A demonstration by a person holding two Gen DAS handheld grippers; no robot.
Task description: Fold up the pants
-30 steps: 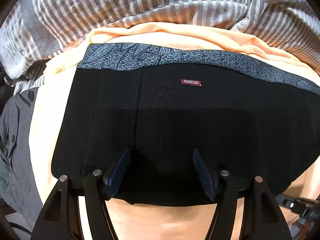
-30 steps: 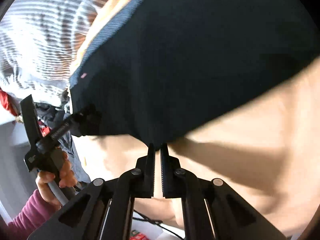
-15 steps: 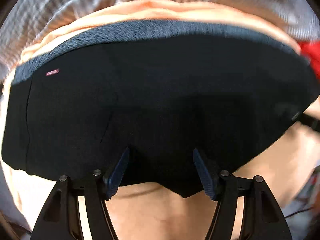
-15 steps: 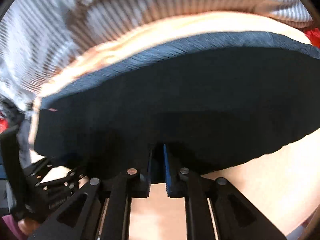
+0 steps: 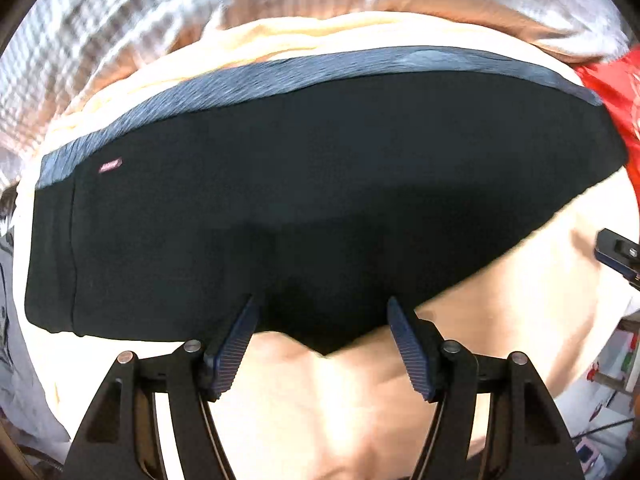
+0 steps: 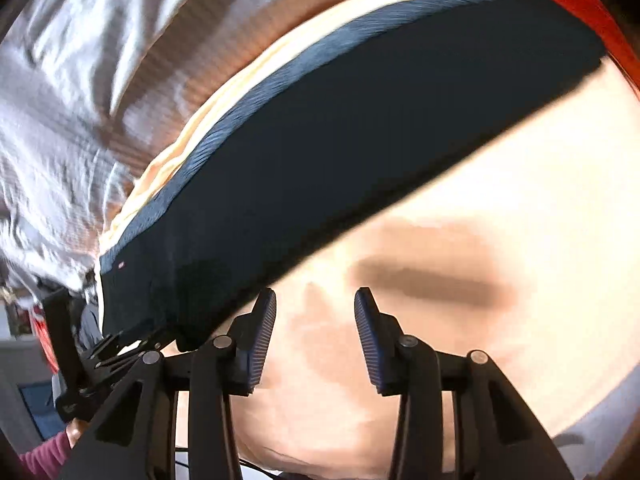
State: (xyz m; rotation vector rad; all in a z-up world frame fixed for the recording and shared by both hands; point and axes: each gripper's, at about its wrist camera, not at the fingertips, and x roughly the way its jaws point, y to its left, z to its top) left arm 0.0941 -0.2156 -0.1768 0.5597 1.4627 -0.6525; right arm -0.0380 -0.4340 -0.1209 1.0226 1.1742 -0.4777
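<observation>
The black pants (image 5: 320,184) lie folded flat on a peach sheet (image 5: 360,408), their blue-grey patterned waistband (image 5: 304,76) along the far side and a small red label (image 5: 110,166) at the left. My left gripper (image 5: 322,300) points down over the near edge, open, with the cloth's edge lying loose between its fingers. My right gripper (image 6: 316,290) hangs over bare sheet just off the pants (image 6: 360,128), its jaws opening with nothing between them. In the right wrist view, the left gripper (image 6: 100,360) shows at the lower left, in a hand with a magenta sleeve (image 6: 44,452).
A grey-and-white striped blanket (image 5: 120,28) is bunched behind the sheet. Red cloth (image 5: 616,92) lies at the pants' right end. A grey garment (image 5: 16,320) sits at the left edge. Small items and a cable (image 5: 608,424) lie beyond the sheet at the lower right.
My right gripper has let go of the pants' near edge, opened and drawn back over the sheet. My left gripper has slid right along the near edge, still open.
</observation>
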